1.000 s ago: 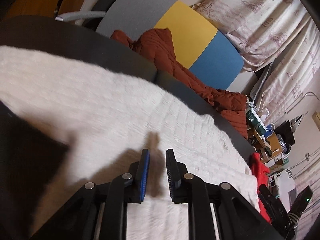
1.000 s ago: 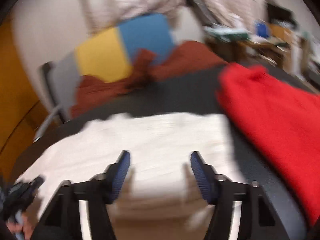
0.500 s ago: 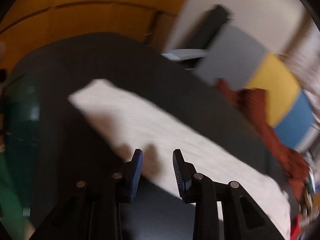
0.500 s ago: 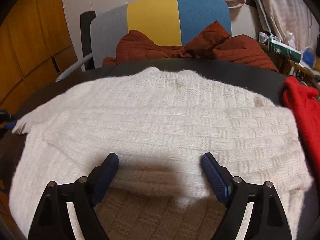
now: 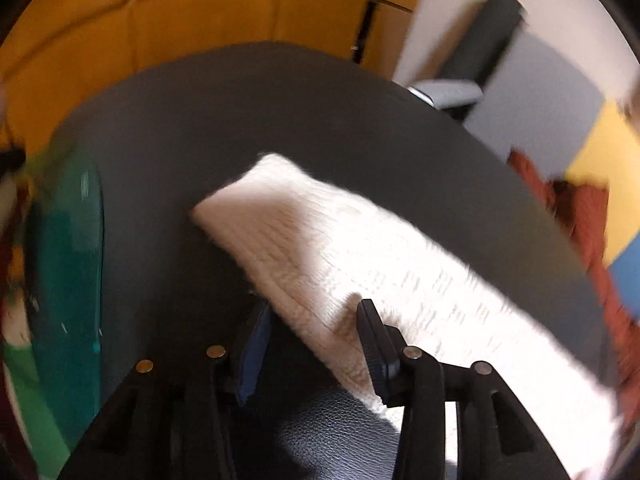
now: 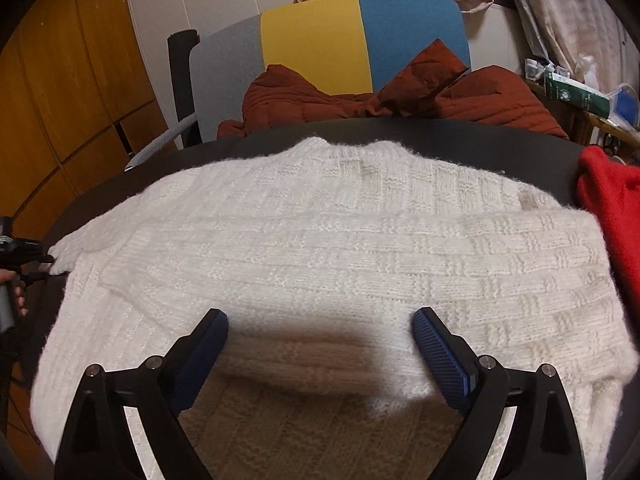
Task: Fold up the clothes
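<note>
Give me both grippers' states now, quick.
Left gripper: open, fingers straddling the white sweater sleeve edge, not clamped.
Right gripper: open wide above the sweater, holding nothing.

Fuzzy ribbed-knit white sweater [image 6: 340,240], matt dark table [image 5: 280,120] — quilted rust cloth jacket [image 6: 480,92], glossy wood panels [image 6: 60,100]
</note>
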